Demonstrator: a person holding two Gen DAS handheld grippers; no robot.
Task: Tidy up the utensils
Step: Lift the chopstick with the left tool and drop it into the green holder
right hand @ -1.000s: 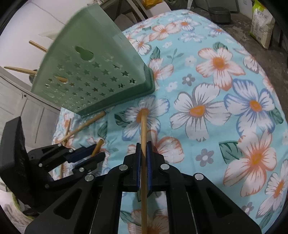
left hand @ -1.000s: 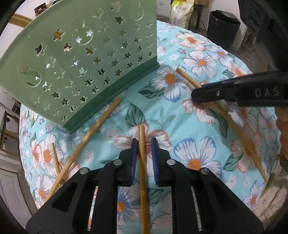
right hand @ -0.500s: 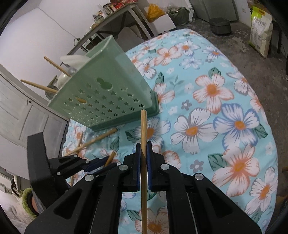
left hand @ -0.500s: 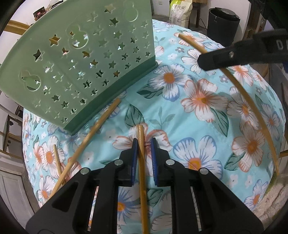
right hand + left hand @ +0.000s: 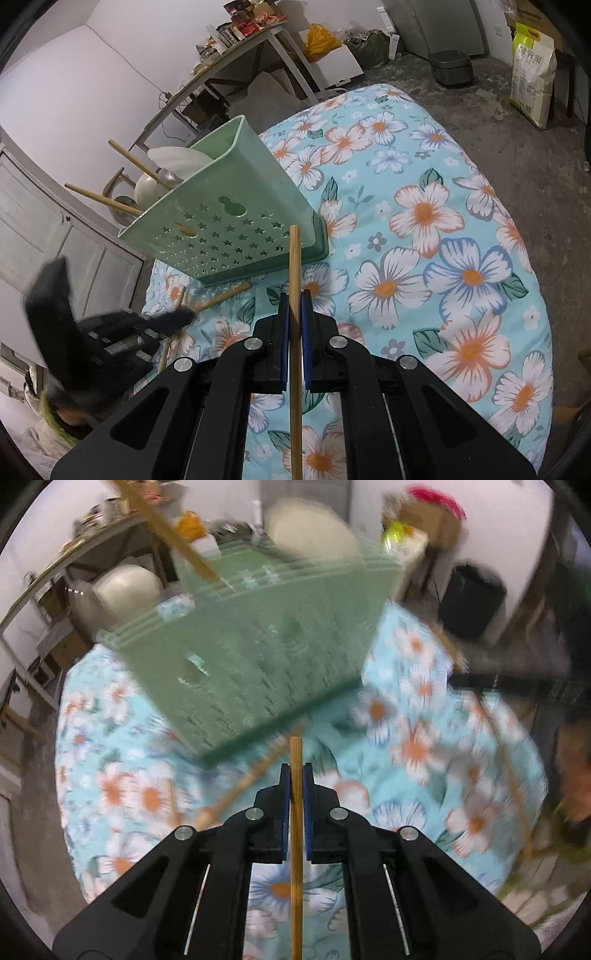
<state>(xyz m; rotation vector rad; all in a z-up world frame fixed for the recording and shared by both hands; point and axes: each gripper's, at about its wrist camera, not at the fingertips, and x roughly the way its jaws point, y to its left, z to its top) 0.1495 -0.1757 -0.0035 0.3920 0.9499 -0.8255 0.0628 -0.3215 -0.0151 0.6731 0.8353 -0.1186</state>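
Here, at the far left of the right wrist view, the left gripper (image 5: 184, 315) shows as a dark blur low over the floral cloth (image 5: 461, 229), near two loose chopsticks (image 5: 221, 296) lying at the foot of the green holder (image 5: 236, 221). In its own blurred view its blue pads are clamped on a chopstick (image 5: 295, 812). The holder, pierced with star holes, stands on the cloth and holds two chopsticks (image 5: 140, 164) slanting out over its left rim. Right of it, the right gripper (image 5: 294, 299) is pinched tight on another chopstick (image 5: 294, 280), its tip overlapping the holder's lower corner.
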